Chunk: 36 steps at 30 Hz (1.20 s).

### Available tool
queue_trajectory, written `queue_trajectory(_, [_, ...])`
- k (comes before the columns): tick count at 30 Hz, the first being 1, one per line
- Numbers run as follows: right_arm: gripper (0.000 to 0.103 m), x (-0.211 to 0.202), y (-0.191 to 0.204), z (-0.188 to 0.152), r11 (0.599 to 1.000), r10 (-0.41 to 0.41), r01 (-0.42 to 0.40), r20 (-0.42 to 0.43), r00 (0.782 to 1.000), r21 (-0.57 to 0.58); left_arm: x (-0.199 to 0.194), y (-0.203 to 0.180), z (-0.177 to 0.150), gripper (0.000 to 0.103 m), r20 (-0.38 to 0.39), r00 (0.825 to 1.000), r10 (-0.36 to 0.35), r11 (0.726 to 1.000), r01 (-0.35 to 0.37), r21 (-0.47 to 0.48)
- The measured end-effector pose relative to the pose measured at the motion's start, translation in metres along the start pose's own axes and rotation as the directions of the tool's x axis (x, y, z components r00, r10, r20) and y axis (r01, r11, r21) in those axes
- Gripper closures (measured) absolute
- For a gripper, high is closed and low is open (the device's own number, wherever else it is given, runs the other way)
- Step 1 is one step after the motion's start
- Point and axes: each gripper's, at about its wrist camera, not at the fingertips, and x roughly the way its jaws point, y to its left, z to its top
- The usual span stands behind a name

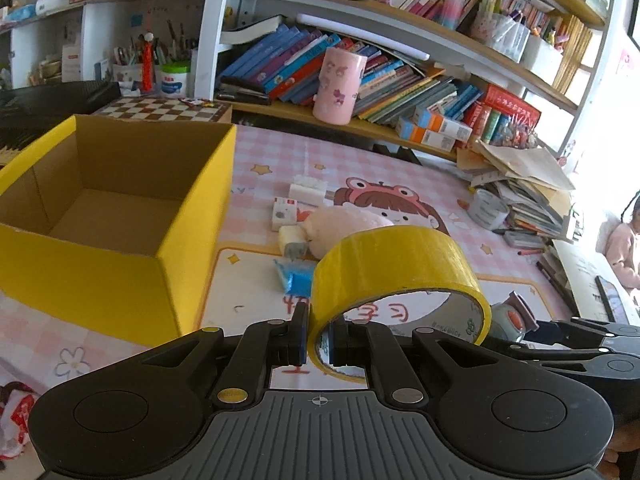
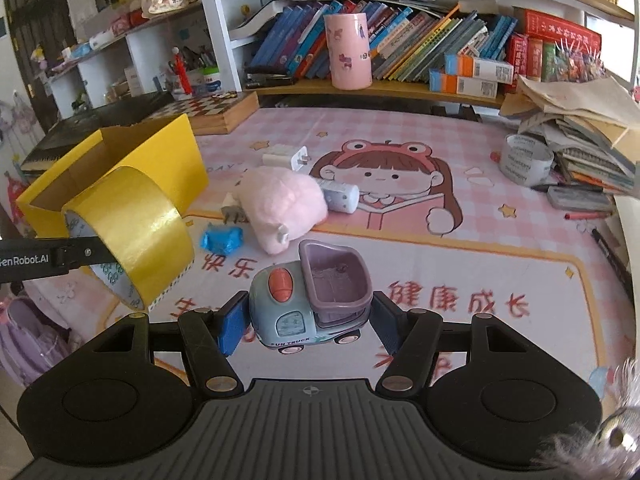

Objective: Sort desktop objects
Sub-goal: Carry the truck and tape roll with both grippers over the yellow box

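My left gripper [image 1: 318,336] is shut on the wall of a yellow tape roll [image 1: 392,264], which it holds in the air to the right of an open yellow cardboard box [image 1: 192,216]. The right wrist view shows the same tape roll [image 2: 136,224] in front of the box [image 2: 168,148]. My right gripper [image 2: 310,314] is shut on a small blue-grey toy truck [image 2: 308,300] with a purple tipper, its blue pads pressing on both sides. That truck [image 1: 512,316] also peeks out behind the tape in the left wrist view.
On the pink cartoon mat [image 2: 500,264] lie a pink plush [image 2: 280,200], a blue wrapper [image 2: 222,240], a white charger [image 2: 286,158] and a grey tape roll [image 2: 524,158]. A paper pile [image 2: 580,120] stands right. A pink cup [image 2: 348,52] and books fill the shelf behind.
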Motion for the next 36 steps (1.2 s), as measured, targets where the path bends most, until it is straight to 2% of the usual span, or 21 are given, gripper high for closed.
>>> queue_trajectory(11, [0.042,-0.006,0.052,-0.016,1.0,-0.016,0.016,-0.006,1.0,0.014,-0.028,0.042,-0.012,0.095,-0.011,0.999,-0.036,0.999,0.037,0.022])
queue_trajectory(18, [0.042,-0.01,0.085,-0.028,0.998,-0.056,0.056,0.002,0.998,0.038,-0.049,0.07,-0.028,0.095,-0.009,0.998,-0.059,0.998,0.06,0.029])
queue_trajectory(21, [0.042,-0.012,0.105,-0.037,0.998,-0.059,0.059,-0.029,0.998,0.024,-0.065,0.088,-0.041,0.095,0.005,0.999,-0.035,0.999,0.035,0.021])
queue_trajectory(25, [0.042,-0.012,0.133,-0.049,0.999,-0.051,0.05,-0.049,0.997,-0.017,-0.079,0.116,-0.052,0.095,-0.002,1.0,-0.023,0.999,0.023,-0.036])
queue_trajectory(29, [0.042,-0.017,0.164,-0.063,0.998,-0.045,0.043,-0.052,0.998,-0.042,-0.094,0.132,-0.066,0.095,-0.018,0.999,-0.026,0.999,0.026,-0.028])
queue_trajectory(36, [0.042,-0.021,0.201,-0.088,1.0,-0.028,0.027,-0.073,0.997,-0.015,-0.119,0.159,-0.083,0.095,-0.034,0.999,-0.018,1.0,0.017,-0.023])
